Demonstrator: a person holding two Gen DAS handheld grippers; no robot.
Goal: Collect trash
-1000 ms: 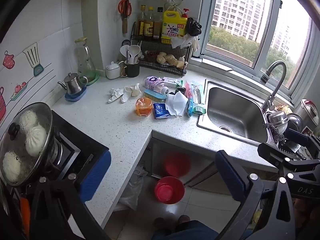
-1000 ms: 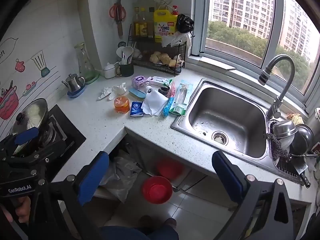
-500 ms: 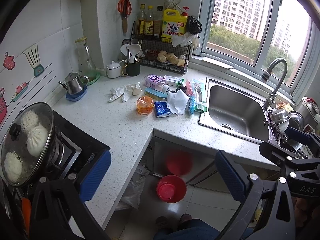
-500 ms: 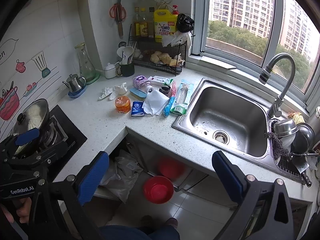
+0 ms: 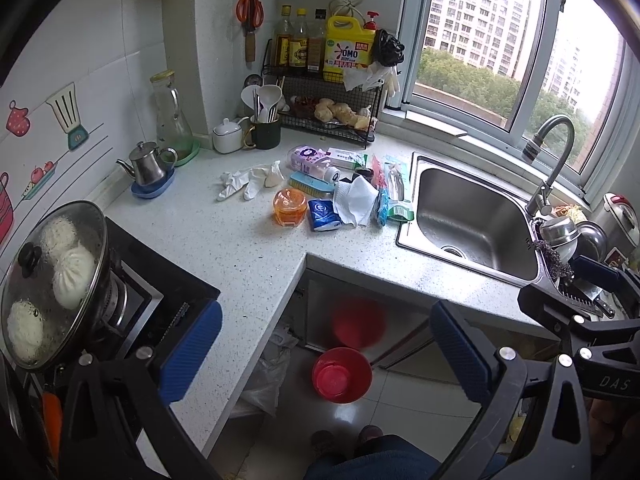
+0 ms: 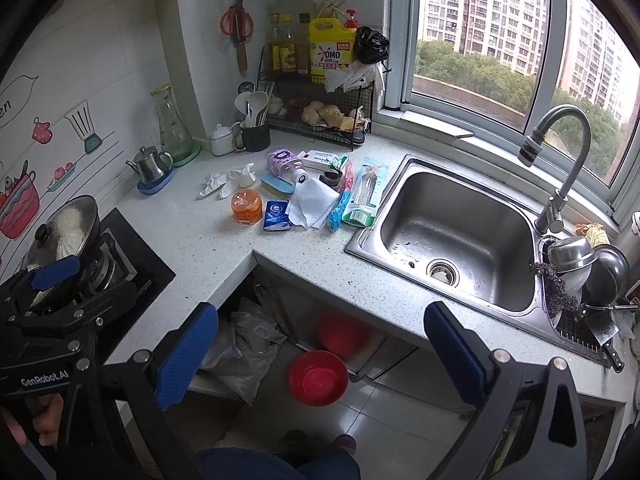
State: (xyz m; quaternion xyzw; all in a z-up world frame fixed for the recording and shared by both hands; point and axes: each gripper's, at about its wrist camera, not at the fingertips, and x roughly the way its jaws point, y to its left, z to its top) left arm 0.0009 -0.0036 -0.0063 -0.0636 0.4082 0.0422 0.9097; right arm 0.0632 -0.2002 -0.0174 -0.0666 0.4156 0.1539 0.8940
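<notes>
A: Where are the grippers?
B: The left gripper (image 5: 326, 344) and right gripper (image 6: 320, 344) both hang near us over the floor, jaws spread wide, holding and touching nothing.
A: And the trash?
B: Far off on the counter (image 5: 256, 256), left of the sink (image 6: 456, 232). A tissue (image 6: 310, 204) lies flat; a blue pack (image 6: 276, 216) sits just left of it, long axis running near to far. A long wrapper (image 6: 362, 196) on the right points far-right.
A: Anything around?
B: An orange tub (image 6: 246, 208) left of the pack, a white glove (image 5: 244, 182) farther left, a red bowl (image 6: 318, 378) on the floor between the fingers.
</notes>
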